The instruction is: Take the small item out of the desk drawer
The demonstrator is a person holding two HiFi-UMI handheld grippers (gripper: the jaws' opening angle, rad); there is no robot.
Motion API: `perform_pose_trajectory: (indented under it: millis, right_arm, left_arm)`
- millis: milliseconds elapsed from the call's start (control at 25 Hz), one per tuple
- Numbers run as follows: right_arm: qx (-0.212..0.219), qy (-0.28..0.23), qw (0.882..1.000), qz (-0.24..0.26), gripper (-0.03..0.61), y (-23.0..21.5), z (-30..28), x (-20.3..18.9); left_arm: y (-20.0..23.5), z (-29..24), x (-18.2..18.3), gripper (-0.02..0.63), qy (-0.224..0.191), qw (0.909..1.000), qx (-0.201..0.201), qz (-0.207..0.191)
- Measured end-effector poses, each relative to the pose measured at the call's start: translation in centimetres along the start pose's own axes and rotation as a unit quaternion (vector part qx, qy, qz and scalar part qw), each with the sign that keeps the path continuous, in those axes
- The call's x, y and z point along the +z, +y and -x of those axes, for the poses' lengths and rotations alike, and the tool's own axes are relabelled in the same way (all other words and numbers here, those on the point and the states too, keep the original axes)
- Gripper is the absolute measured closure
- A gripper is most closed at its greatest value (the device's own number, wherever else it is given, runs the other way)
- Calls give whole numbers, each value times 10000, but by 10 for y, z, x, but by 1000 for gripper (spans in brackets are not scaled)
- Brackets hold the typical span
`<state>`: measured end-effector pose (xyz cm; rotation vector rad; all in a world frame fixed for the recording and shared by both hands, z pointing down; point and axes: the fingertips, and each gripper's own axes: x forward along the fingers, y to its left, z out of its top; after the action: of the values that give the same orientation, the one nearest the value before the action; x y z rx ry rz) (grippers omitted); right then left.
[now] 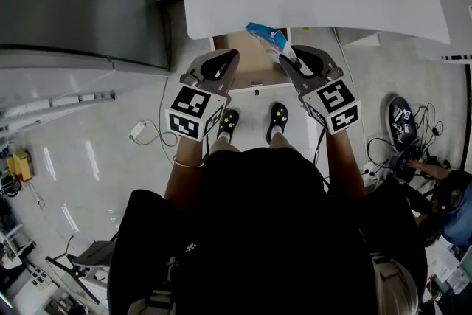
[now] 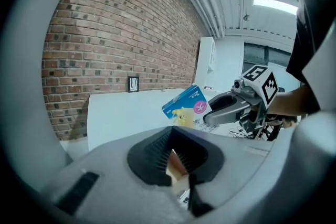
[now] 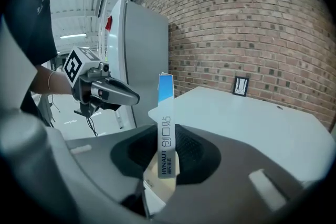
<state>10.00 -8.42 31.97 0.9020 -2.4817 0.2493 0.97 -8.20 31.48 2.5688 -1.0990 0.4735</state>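
While the right claw (image 3: 166, 161) is clamped on a small blue carton (image 3: 165, 128), the left claw (image 2: 171, 153) has its jaws pressed together with nothing between them. In the right gripper view the carton stands edge-on between the ribbed black pads. Its narrow white side carries print, and its blue top rises above the jaws. In the left gripper view its broad face shows, tilted, blue with a pink circle and a yellow figure. There it is in the air in front of the white tabletop (image 2: 126, 113), touching nothing but the right claw.

In the head view the carton sits just above the open drawer (image 1: 251, 68), at the near edge of the tabletop. The drawer's pale wooden inside shows below that edge. Both claws are held side by side in front of the person, left and right of the drawer, and they point toward the tabletop. The person's black shoes (image 1: 278, 119) stand on the grey floor (image 1: 110, 144) just short of the drawer front. A brick wall (image 3: 252, 23) rises behind the tabletop, and a tall grey cabinet (image 3: 142, 55) stands to the left of it.
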Motion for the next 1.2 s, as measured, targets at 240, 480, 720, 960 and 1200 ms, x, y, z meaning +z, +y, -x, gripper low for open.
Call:
perform_pose_trajectory:
  millis: [240,480,720,960,1200]
  right_arm:
    - [-47,-55,9999,146,475,-1,11,12]
    - [-100,-203,9995,213,475,-3,25,27]
    - [-133,-384,9988,266,474,1,36,45]
    - [-65,-613,9979,201,476,7,45,61]
    - [78,-847,9963,-146,475,15,43,70]
  left_arm:
    - [-4,5,10,615,-81,9999,-65,-96]
    - [-8,6,29,615,-230,9995,-103,-211]
    - [-9,9,48,615,-493,9984,-136,-243]
    - [-15,12,59,615,-737,9967,-208,-253]
    - [-10,24,54,615,-765,9966,-197,-250]
